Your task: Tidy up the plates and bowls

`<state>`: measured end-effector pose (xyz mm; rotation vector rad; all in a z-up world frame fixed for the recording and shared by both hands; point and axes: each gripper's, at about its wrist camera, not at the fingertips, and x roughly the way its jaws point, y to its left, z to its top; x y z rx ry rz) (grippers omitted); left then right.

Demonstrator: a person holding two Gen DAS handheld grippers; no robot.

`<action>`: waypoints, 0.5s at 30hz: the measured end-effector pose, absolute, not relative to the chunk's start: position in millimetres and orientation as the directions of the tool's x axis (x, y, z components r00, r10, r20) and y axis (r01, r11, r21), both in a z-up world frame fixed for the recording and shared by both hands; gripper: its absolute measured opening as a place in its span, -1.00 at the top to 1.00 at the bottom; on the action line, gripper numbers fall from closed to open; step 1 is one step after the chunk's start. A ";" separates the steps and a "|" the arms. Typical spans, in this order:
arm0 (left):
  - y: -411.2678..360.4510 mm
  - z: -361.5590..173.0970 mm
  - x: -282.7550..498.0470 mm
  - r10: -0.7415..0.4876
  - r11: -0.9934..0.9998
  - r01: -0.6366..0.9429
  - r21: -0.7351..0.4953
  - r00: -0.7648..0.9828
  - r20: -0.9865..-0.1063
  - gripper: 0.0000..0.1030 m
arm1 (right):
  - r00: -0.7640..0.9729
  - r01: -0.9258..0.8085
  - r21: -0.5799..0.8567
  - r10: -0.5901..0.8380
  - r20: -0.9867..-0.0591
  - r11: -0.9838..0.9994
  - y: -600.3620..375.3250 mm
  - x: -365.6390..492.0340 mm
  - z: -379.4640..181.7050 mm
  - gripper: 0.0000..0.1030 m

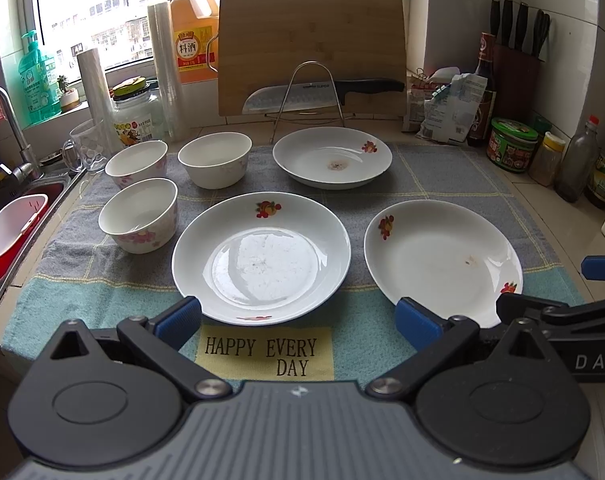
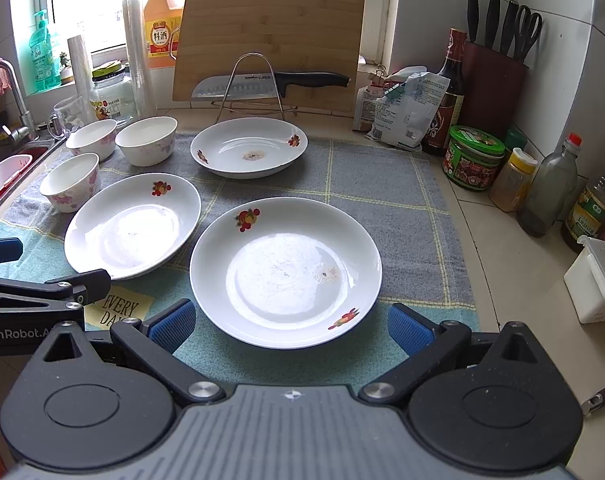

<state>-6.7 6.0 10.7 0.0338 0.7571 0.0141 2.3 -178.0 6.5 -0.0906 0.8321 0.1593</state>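
Observation:
Three white plates with fruit prints lie on a grey-green cloth (image 1: 442,168): a near-middle plate (image 1: 261,257), a right plate (image 1: 442,262) and a far plate (image 1: 332,157). Three white bowls with pink flowers stand at the left: a near bowl (image 1: 139,215), a far-left bowl (image 1: 136,163) and a far-middle bowl (image 1: 214,159). My left gripper (image 1: 298,318) is open and empty, just before the near-middle plate. My right gripper (image 2: 288,326) is open and empty at the near rim of the right plate (image 2: 285,271). The other plates (image 2: 132,225) (image 2: 249,147) and the bowls (image 2: 71,181) also show in the right wrist view.
A cutting board (image 1: 312,52) and a knife on a wire rack (image 1: 308,94) stand behind the plates. Bottles, jars and a knife block (image 1: 516,80) line the right wall. A sink (image 1: 6,224) with a red-and-white basin lies at the left, with a glass mug (image 1: 84,148) beside it.

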 end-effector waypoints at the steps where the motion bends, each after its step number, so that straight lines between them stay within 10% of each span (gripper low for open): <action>1: 6.0 10.7 -6.7 0.025 0.999 -0.001 0.035 0.727 -0.687 -0.98 | 0.663 -0.177 -0.018 0.105 -0.741 0.984 -178.0 2.3 6.6 -1.00; 15: 5.8 10.8 -6.8 0.025 0.999 -0.001 0.036 0.727 -0.686 -0.98 | 0.666 -0.178 -0.021 0.105 -0.738 0.984 -178.6 2.1 7.4 -1.00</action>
